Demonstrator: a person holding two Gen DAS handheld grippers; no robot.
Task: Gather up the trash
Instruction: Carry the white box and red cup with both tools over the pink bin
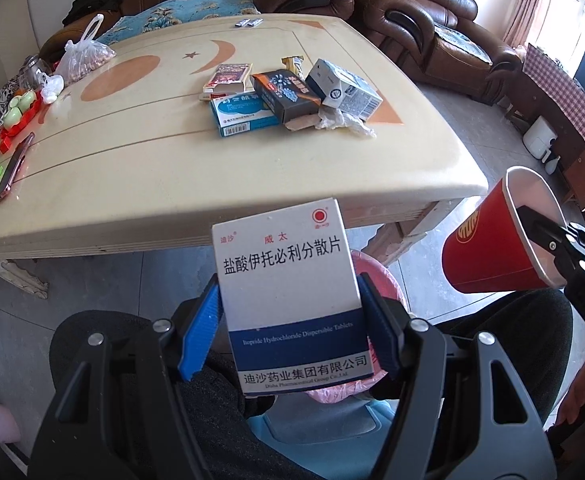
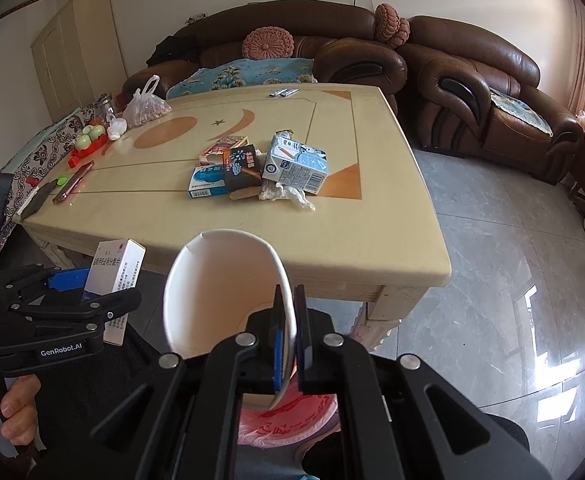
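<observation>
Medicine box (image 1: 288, 300) is gripped upright across its width by the left gripper (image 1: 290, 332). Red paper cup (image 1: 500, 240) is pinched at the rim by the clenched right gripper (image 2: 290, 344). Pink-lined bin (image 2: 288, 420) is seen directly beneath both; more trash remains on the worktop (image 1: 132, 168).

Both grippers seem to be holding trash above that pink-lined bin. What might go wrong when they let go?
The cup is pinched only by its thin rim in the right gripper, so it may slip or crumple early. It also hangs partly off the bin, so it could land on the floor. The box in the left gripper hides most of the bin in its own view, making the aim harder to judge.
</observation>
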